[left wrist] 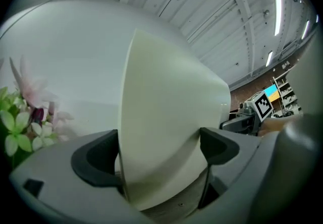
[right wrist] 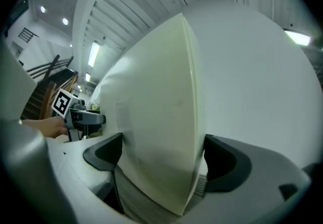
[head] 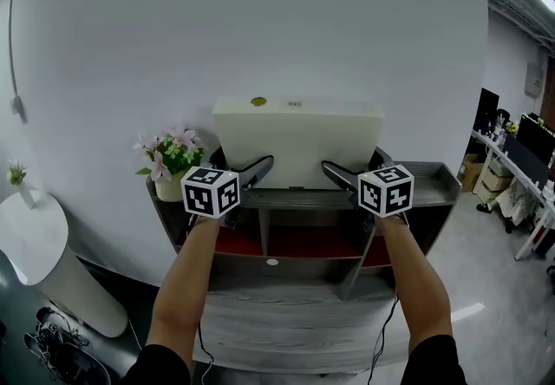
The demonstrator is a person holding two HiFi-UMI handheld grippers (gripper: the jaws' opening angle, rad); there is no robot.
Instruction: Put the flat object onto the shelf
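Note:
A flat cream-white box (head: pixel 297 139) stands on edge on top of the grey shelf unit (head: pixel 434 186), against the white wall. My left gripper (head: pixel 260 172) is shut on the box's lower left part, and my right gripper (head: pixel 334 172) is shut on its lower right part. In the left gripper view the box (left wrist: pixel 166 122) fills the gap between the dark pads (left wrist: pixel 98 160). The right gripper view shows the same box (right wrist: pixel 156 137) wedged between that gripper's pads (right wrist: pixel 222 162), with the left gripper (right wrist: pixel 81 116) beyond it.
A pot of pink and white flowers (head: pixel 169 158) stands on the shelf top just left of my left gripper. The shelf has red-floored compartments (head: pixel 295 242) below. A white rounded stand (head: pixel 39 262) is at the far left, and desks (head: pixel 520 184) lie to the right.

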